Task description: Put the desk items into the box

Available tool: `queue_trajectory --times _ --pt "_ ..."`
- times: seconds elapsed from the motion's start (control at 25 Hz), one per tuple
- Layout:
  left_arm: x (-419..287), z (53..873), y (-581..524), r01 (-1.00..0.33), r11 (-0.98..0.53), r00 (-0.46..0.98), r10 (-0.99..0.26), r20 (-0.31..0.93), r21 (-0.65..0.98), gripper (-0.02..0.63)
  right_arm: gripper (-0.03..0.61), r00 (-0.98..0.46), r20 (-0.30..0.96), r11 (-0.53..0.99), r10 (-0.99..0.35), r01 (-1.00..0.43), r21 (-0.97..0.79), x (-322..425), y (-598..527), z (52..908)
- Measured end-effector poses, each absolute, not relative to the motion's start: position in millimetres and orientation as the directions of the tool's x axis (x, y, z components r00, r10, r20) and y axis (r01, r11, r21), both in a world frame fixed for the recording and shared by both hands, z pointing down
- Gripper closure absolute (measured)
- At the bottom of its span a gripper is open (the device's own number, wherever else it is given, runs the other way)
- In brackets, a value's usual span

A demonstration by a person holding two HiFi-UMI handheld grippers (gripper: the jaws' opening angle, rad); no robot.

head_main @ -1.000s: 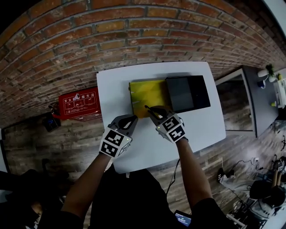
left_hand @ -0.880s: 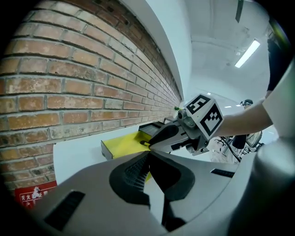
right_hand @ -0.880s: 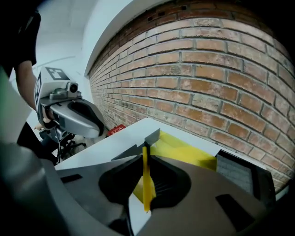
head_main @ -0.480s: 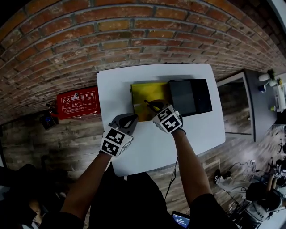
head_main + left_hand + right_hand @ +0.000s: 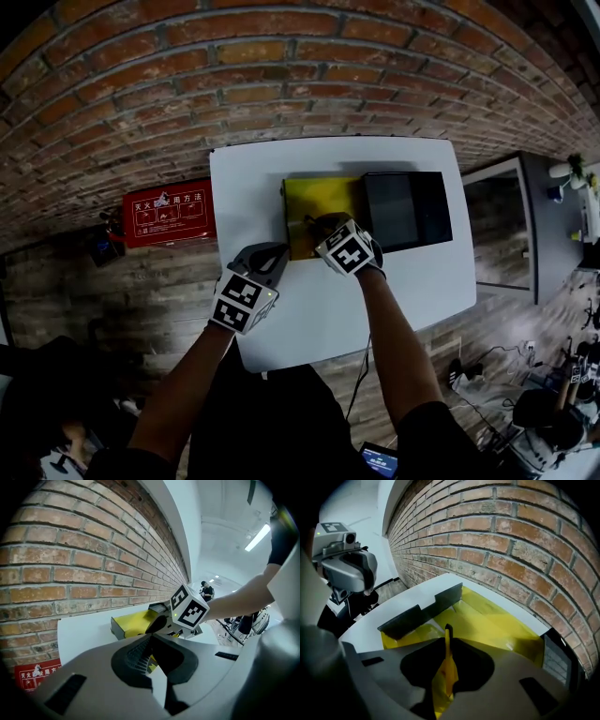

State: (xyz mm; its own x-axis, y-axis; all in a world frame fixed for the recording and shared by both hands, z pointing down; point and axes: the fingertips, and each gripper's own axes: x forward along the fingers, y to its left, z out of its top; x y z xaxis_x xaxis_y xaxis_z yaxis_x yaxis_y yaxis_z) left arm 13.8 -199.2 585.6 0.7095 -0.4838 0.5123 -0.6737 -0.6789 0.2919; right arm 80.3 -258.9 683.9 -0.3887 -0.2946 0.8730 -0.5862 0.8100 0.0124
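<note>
Both arms reach forward over the white bench. The right hand-held gripper tips down at the near edge of the open yellow box, which sits mid-bench toward the far edge with a black lid touching its right side. Only the right gripper view shows its jaws pinching a thin yellow sheet; whether that is the box's flap is unclear. The left hand-held gripper hovers just beside the box's near left corner, its jaws pressed together and empty.

Box lining glossy yellow, like the strip in my matt plastic right gripper; table smooth white, wall rough brick
</note>
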Motion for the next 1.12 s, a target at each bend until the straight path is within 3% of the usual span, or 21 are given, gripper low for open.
queue_trajectory --times 0.68,0.92,1.12 --pt "0 588 -195 -0.69 -0.665 0.692 -0.489 0.53 0.287 0.6 0.508 -0.38 0.881 0.821 -0.283 -0.571 0.018 78 -256 688" --pt "-2 581 -189 -0.693 -0.667 0.688 -0.499 0.527 0.273 0.6 0.508 -0.419 0.826 0.79 -0.377 -0.611 0.05 80 -257 656" --pt "-5 569 -181 -0.696 -0.668 0.687 -0.513 0.515 0.264 0.6 0.509 -0.516 0.707 0.694 -0.483 -0.719 -0.051 82 -240 610"
